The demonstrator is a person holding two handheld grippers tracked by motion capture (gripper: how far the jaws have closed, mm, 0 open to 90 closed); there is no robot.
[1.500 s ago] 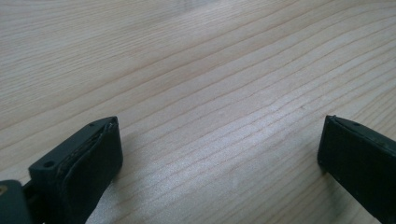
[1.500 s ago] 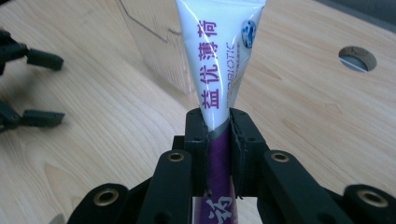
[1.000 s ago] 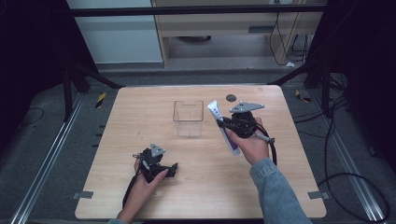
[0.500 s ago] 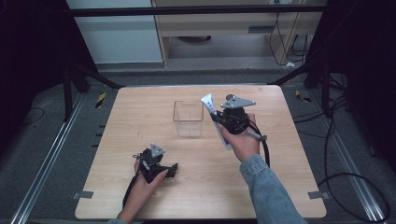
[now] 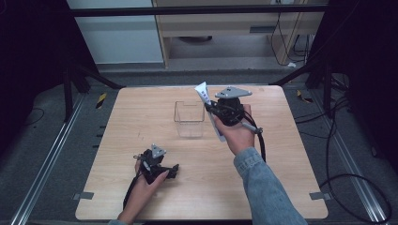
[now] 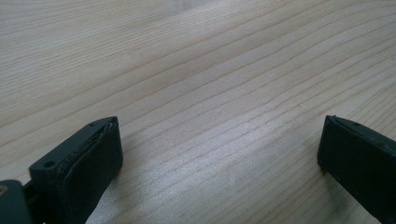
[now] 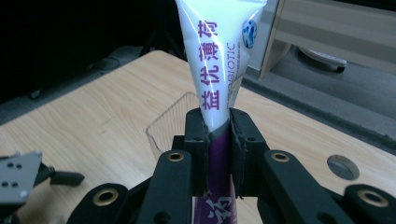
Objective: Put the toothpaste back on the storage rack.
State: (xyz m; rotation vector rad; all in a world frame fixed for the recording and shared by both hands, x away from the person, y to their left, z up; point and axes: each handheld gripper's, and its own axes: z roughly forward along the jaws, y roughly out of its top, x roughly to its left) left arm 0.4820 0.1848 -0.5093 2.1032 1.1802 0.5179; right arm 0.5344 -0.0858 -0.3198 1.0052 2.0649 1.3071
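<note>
Right gripper point(image 7: 218, 135) pinches tube point(image 7: 219, 60), jaws pressed on its middle; clear box point(image 5: 189, 119) sits just beyond. Left gripper point(image 6: 219, 154) rests spread on table point(image 6: 196, 70).

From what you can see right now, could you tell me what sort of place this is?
Probably a lab or data-recording workspace: a bare wooden table stands inside a dark metal frame, loose cables trail over the grey floor, and a plain cabinet stands behind.

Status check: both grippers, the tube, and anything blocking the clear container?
Right gripper shut on toothpaste tube, raised beside clear container. Left gripper open, low over the table. Nothing seen blocking the container.
</note>
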